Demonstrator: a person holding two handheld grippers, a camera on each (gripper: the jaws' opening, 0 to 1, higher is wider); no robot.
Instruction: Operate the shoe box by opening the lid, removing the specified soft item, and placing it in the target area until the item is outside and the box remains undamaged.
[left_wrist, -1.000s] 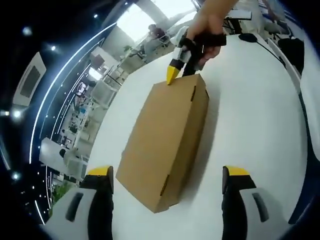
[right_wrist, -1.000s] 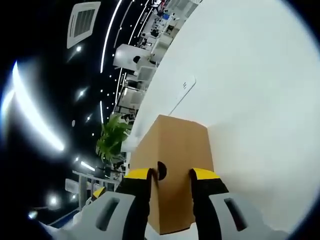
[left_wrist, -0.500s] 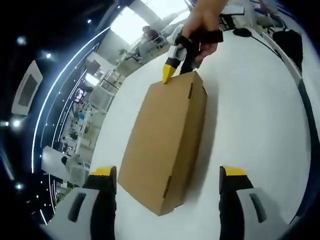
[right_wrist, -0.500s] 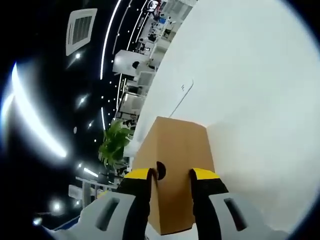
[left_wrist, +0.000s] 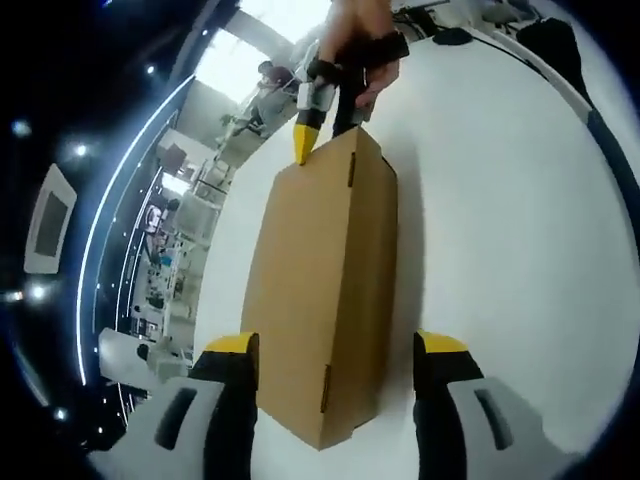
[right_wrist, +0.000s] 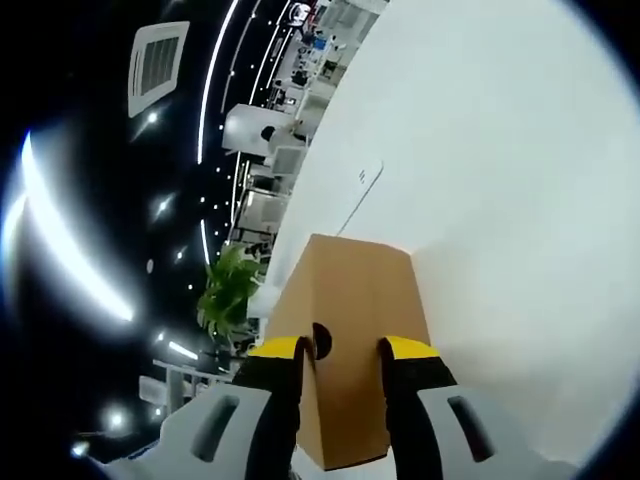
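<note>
A closed brown cardboard shoe box (left_wrist: 320, 280) lies lengthwise on the white table (left_wrist: 500, 200). My left gripper (left_wrist: 336, 345) is open, its yellow-tipped jaws straddling the box's near end without visibly touching it. At the far end a hand (left_wrist: 355, 40) holds my right gripper (left_wrist: 322, 120), tips at the box's top edge. In the right gripper view the box (right_wrist: 350, 290) runs away from me. The right gripper (right_wrist: 342, 348) stands narrowly open against the end face, with a round hole (right_wrist: 322, 340) between its fingers. The box is wider than that gap.
The white table (right_wrist: 480, 150) spreads wide to the right of the box. A flat white sheet (right_wrist: 365, 180) lies beyond it. Dark items (left_wrist: 450, 35) sit at the far table edge. A green plant (right_wrist: 225, 285) and office furniture stand past the table's left side.
The left gripper has come closer and lined up with the box, so the near end now sits between its jaws. The right gripper stays at the far end.
</note>
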